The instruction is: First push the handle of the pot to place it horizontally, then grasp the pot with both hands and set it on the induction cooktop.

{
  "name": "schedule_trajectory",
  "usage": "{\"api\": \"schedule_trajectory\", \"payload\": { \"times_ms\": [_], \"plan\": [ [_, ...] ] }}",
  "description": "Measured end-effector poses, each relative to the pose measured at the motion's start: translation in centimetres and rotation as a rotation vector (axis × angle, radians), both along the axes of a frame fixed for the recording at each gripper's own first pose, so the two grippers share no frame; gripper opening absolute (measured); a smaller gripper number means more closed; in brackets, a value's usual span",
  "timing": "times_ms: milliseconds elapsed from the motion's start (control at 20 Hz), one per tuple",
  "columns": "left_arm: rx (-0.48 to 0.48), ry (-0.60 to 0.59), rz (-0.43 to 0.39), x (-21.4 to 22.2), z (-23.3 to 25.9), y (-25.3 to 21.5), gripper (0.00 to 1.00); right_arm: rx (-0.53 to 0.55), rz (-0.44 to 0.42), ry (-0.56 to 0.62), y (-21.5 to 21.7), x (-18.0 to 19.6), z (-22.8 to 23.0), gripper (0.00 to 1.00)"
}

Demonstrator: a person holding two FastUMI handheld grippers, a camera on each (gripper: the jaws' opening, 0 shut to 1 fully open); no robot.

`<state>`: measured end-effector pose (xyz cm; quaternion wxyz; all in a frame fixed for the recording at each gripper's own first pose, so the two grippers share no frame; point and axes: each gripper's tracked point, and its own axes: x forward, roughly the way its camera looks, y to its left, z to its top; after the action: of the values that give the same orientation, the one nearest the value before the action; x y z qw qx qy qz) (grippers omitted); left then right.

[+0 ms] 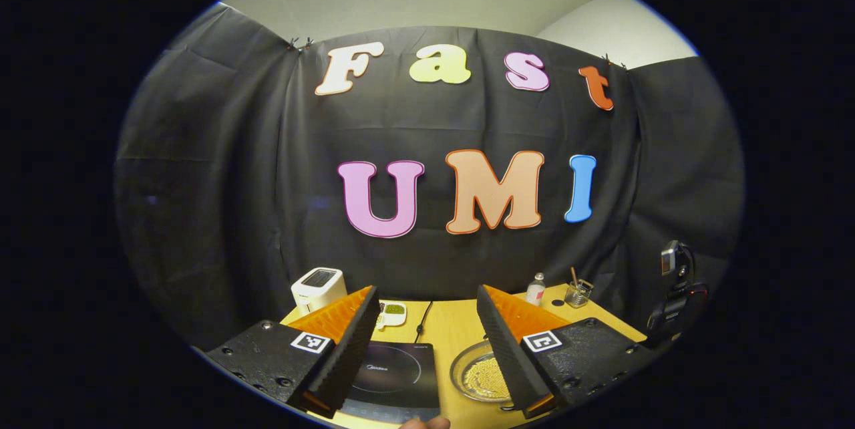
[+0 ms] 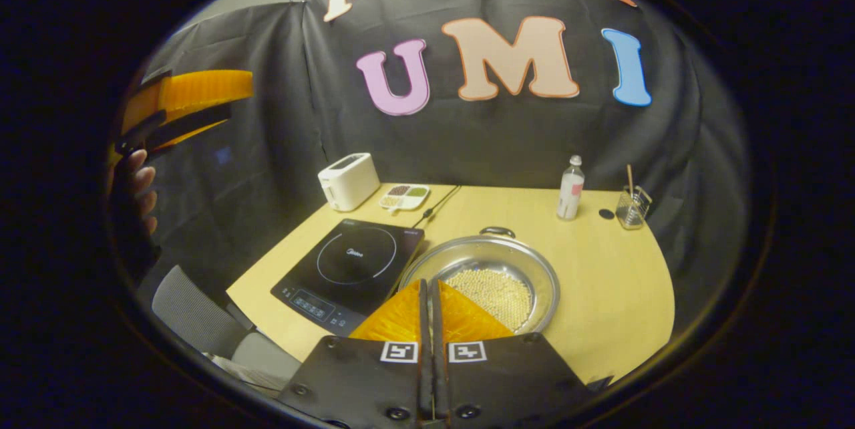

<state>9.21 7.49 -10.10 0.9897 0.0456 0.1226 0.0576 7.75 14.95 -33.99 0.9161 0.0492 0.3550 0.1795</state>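
Note:
A shiny steel pot [image 2: 491, 275] holding pale beads stands on the wooden table [image 2: 601, 282], just right of the black induction cooktop [image 2: 351, 262]. One small pot handle [image 2: 497, 231] points toward the back wall. My right gripper [image 2: 428, 285] is shut with nothing in it, hovering above the pot's near rim. My left gripper [image 1: 427, 299] is open and empty, held high over the table's front, with the cooktop [image 1: 394, 375] and the pot [image 1: 477, 375] below between its fingers. The left gripper [image 2: 180, 108] and the hand holding it also appear at the far left of the right gripper view.
A white toaster [image 2: 347, 180] and a divided dish [image 2: 404, 197] sit at the back left, with the cooktop's cord [image 2: 437, 205] beside them. A small bottle [image 2: 570, 188] and a glass with a stick [image 2: 631, 205] stand at the back right. A grey chair [image 2: 200, 322] is off the table's left.

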Motion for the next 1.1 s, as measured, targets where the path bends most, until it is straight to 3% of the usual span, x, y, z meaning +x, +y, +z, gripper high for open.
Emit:
{"api": "schedule_trajectory", "payload": {
  "times_ms": [300, 350, 600, 650, 800, 850, 900, 1100],
  "plan": [
    [-0.076, 0.101, -0.040, 0.3, -5.4, 6.3, 0.88, -0.081, -0.042, 0.205, 4.1, -3.6, -7.9, 0.03],
    [-0.084, 0.109, -0.043, 0.1, -5.7, 7.2, 0.93, -0.084, -0.052, 0.234, 4.6, -3.9, -9.1, 0.03],
    [-0.095, 0.128, -0.054, -0.7, -7.3, 10.1, 0.88, -0.088, -0.113, 0.389, 5.4, -5.8, -14.0, 0.03],
    [-0.103, 0.127, -0.051, -0.9, -7.1, 10.4, 0.93, -0.100, -0.121, 0.402, 5.1, -6.1, -14.8, 0.02],
    [-0.110, 0.130, -0.040, -1.2, -7.4, 11.4, 0.93, -0.137, -0.124, 0.431, 4.8, -6.3, -16.2, 0.03],
    [-0.109, 0.129, -0.036, -1.2, -7.4, 11.7, 0.88, -0.148, -0.122, 0.436, 4.6, -6.4, -16.7, 0.03],
    [-0.112, 0.129, -0.031, -1.3, -7.4, 11.9, 0.93, -0.158, -0.123, 0.439, 4.4, -6.3, -16.9, 0.03],
    [-0.118, 0.131, -0.032, -1.4, -7.5, 12.1, 0.93, -0.161, -0.139, 0.464, 3.7, -6.7, -17.4, 0.03]
  ]
}}
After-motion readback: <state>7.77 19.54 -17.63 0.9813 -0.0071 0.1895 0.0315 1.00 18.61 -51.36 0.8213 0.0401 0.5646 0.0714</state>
